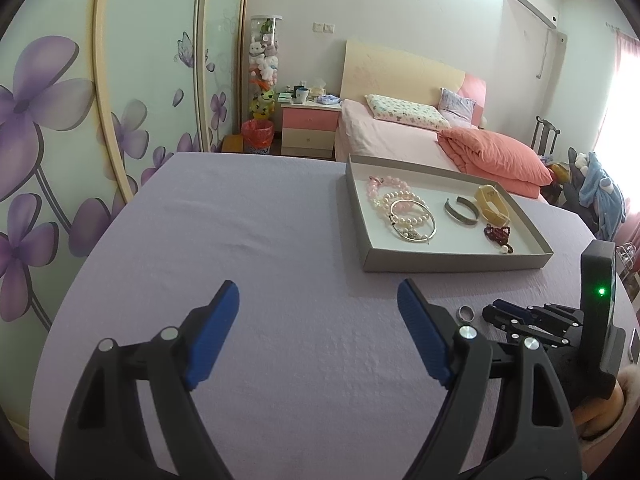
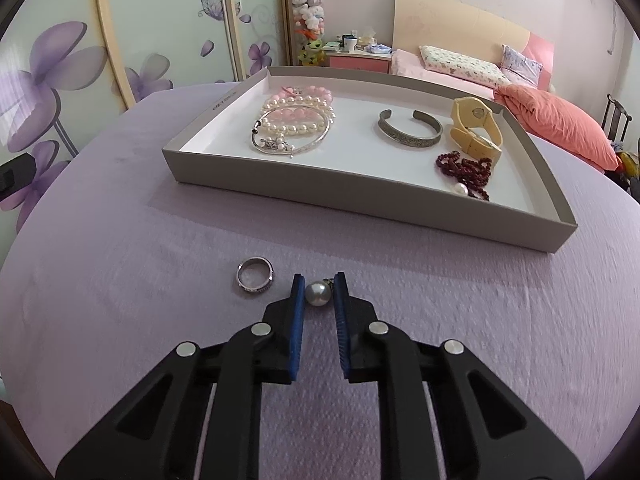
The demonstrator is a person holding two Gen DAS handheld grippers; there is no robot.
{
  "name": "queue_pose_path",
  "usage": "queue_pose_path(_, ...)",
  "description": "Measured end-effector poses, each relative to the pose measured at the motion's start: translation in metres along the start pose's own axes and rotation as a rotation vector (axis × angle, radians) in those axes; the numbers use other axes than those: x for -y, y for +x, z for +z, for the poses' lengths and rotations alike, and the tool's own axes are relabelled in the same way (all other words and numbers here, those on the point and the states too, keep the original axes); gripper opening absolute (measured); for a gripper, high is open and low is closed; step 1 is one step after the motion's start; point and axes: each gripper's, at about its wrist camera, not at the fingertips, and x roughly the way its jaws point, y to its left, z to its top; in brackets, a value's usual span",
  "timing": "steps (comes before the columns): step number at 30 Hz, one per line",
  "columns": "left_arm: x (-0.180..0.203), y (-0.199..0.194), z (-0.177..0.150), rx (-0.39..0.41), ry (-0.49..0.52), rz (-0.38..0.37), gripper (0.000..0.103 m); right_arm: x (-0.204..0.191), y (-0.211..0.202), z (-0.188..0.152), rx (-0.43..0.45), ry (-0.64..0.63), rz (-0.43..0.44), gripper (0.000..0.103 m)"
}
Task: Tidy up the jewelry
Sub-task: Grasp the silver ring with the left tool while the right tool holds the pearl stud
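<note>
A shallow grey tray [image 2: 360,196] with a white floor holds pink and white pearl bracelets [image 2: 298,114], a thin silver bangle [image 2: 280,146], an engraved metal cuff [image 2: 410,132], a cream watch [image 2: 476,130] and a dark red bead strand [image 2: 466,172]. In front of the tray, on the lilac cloth, a silver ring [image 2: 255,276] lies flat. Right of it sits a single pearl [image 2: 318,293], and my right gripper [image 2: 319,282] is shut on it, a blue pad touching each side. My left gripper [image 1: 318,300] hovers open over bare cloth, holding nothing. The left wrist view shows the ring [image 1: 465,313] beside the right gripper [image 1: 496,312].
The lilac cloth [image 1: 240,220] covers a round-edged table. A wardrobe with purple flower doors [image 1: 60,120] stands to the left. Beyond the table are a pink bed [image 1: 400,132] and a nightstand [image 1: 310,128]. A hand [image 1: 600,412] holds the right gripper's handle.
</note>
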Motion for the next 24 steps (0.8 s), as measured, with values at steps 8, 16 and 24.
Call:
queue_pose_path(8,0.018,0.01,-0.009,-0.036,0.018,-0.037,0.08,0.037,-0.014,-0.012,-0.003,0.094,-0.014,0.015)
queue_pose_path(16,0.075,0.035,-0.028,-0.119,0.1,-0.117,0.08,0.086,-0.035,-0.014,0.047,0.211,-0.048,0.015)
queue_pose_path(24,0.129,0.07,-0.045,-0.195,0.165,-0.117,0.082,0.109,-0.045,-0.016,0.077,0.247,-0.058,0.015)
